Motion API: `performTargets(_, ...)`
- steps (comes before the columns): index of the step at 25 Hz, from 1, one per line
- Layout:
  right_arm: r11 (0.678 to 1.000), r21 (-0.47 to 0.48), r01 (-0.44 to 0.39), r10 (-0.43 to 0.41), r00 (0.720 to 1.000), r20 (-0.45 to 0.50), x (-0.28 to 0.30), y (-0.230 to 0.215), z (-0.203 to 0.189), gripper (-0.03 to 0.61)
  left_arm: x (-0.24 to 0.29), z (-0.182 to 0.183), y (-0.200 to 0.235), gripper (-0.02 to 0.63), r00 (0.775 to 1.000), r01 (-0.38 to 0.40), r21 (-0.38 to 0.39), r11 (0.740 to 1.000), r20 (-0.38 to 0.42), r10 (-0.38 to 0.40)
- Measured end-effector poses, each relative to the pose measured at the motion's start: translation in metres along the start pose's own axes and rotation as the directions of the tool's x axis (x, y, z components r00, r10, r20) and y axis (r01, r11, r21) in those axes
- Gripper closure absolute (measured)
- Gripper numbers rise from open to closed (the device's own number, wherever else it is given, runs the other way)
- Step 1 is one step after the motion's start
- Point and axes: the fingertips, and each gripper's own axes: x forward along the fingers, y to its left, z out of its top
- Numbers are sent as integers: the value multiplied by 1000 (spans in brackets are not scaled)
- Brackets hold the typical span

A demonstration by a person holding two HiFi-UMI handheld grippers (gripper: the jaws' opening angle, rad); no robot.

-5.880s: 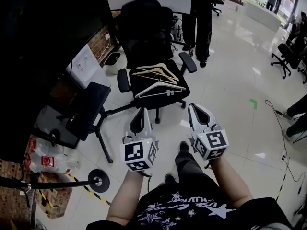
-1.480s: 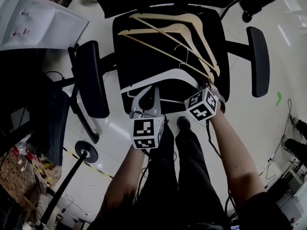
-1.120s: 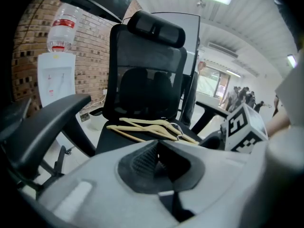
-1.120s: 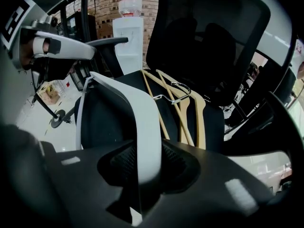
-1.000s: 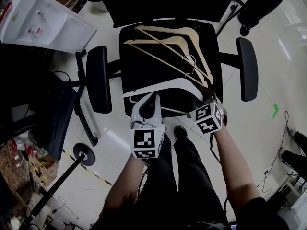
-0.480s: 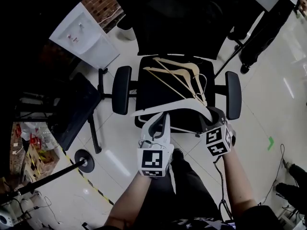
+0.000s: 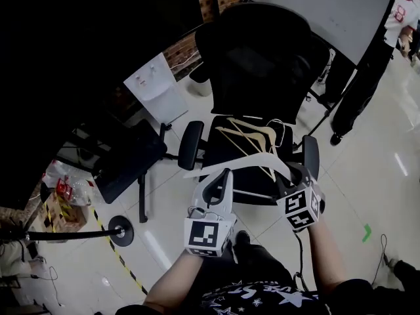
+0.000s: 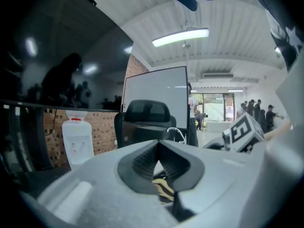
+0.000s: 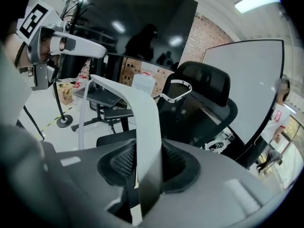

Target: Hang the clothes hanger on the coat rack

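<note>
My right gripper (image 7: 294, 173) is shut on one arm of a white plastic hanger (image 7: 260, 159), which hangs in the air over the front of a black office chair's seat (image 7: 220, 151). In the right gripper view the white arm (image 9: 137, 103) runs up between the pads of that gripper (image 9: 147, 161), and its metal hook (image 9: 176, 90) points away. My left gripper (image 7: 223, 174) is shut, empty, just left of the hanger's other arm. Two wooden hangers (image 7: 248, 135) lie on the seat. I cannot make out a coat rack.
The chair's tall backrest (image 7: 262, 64) rises behind the seat, armrests (image 7: 189, 144) at both sides. A water dispenser (image 7: 156, 87) stands by a brick wall, and a whiteboard (image 7: 315, 5) behind. A black stand (image 7: 125, 159) and a pole's round base (image 7: 121, 231) are at the left. A person (image 7: 367, 64) stands at the right.
Both grippers have risen, and the white hanger has come up off the chair seat in the right gripper. The head view has tilted up, so the backrest now shows.
</note>
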Motion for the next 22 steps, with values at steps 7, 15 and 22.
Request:
performTargets(7,991,-133,4,19,986,167,-26,2,80,463,-47,46,16,609,987,-122,10,992,108,121)
performTargets(15,958,-269,-100,190,924,331,-36,57,154,465,-124,90,46,609,923,-338,23,941,203,327)
performTargets(22,871,-427,-242,425,807,409,-45,162,216,467,-211,105,78,609,826,-533,10,846,226,517)
